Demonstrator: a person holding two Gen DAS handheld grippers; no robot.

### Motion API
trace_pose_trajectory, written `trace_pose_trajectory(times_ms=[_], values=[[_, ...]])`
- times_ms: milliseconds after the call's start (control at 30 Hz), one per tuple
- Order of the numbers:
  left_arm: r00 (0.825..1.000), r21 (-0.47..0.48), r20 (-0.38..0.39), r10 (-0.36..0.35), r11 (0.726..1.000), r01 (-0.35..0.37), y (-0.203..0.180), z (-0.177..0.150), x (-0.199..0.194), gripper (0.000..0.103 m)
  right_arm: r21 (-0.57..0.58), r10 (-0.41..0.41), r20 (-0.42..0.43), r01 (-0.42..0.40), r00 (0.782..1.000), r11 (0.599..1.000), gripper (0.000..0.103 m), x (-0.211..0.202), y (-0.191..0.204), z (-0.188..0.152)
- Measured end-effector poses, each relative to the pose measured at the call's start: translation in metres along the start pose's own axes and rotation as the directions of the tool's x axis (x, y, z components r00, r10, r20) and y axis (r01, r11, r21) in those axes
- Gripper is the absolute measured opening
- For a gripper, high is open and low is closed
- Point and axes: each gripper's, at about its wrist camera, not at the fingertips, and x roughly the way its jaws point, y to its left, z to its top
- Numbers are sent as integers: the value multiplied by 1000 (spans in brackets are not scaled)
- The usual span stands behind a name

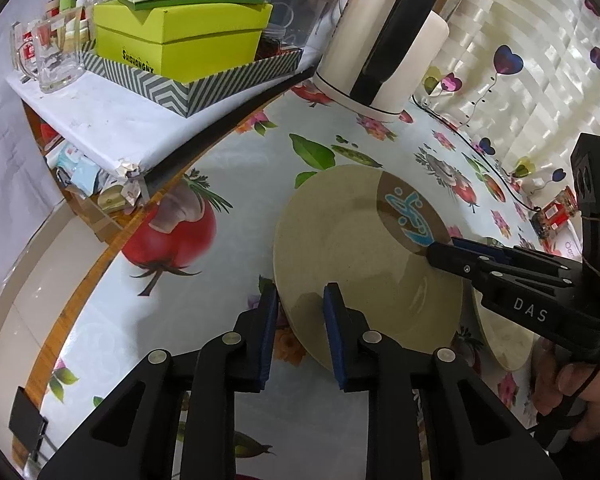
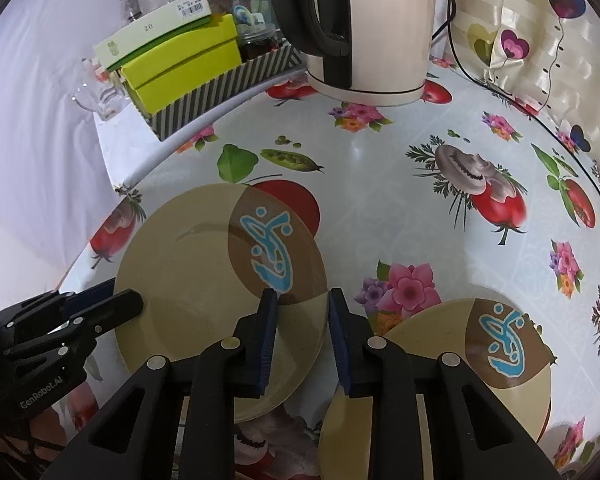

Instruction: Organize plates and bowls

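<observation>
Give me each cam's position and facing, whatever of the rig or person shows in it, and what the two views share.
Left wrist: sits on the left gripper, looking down along its fingers at the near plate's edge; right gripper and a hand show.
Right wrist: sits on the right gripper, looking down at that plate's opposite edge; left gripper shows, second plate beside.
Shared: that plate, kettle, green box, floral tablecloth.

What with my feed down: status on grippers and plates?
Left gripper and right gripper straddling the plate rim, opposite sides; grip unconfirmed. Second plate beside it. Kettle behind, clear.
</observation>
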Motion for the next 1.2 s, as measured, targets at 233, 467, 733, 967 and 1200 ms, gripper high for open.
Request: trace_pose_trajectory(times_ms=[233,467,733,967,1200], values=[[1000,4,14,19,1000,-19,-4,2,-13,21,-1,3,9,-3,1000,1000,25,-8,4,0],[1000,6,17,13,1000,-13,-9,0,-27,19,5,2,26,-2,1000,1000,25,-24,7,-1],[1000,21,19,7,1000,-7,-19,-4,-44,19,16,4,39,-4,999,1000,25,-44,9,-9],[1000,39,14,-9,999,9,-28,-18,-62,19,22,-3,50,2,999,1000,25,-68,12,-26],[1000,66,-12,-20,998,21,-39,-42,-74,19,38,-11,44,9,999,999,25,-88,13,-56]])
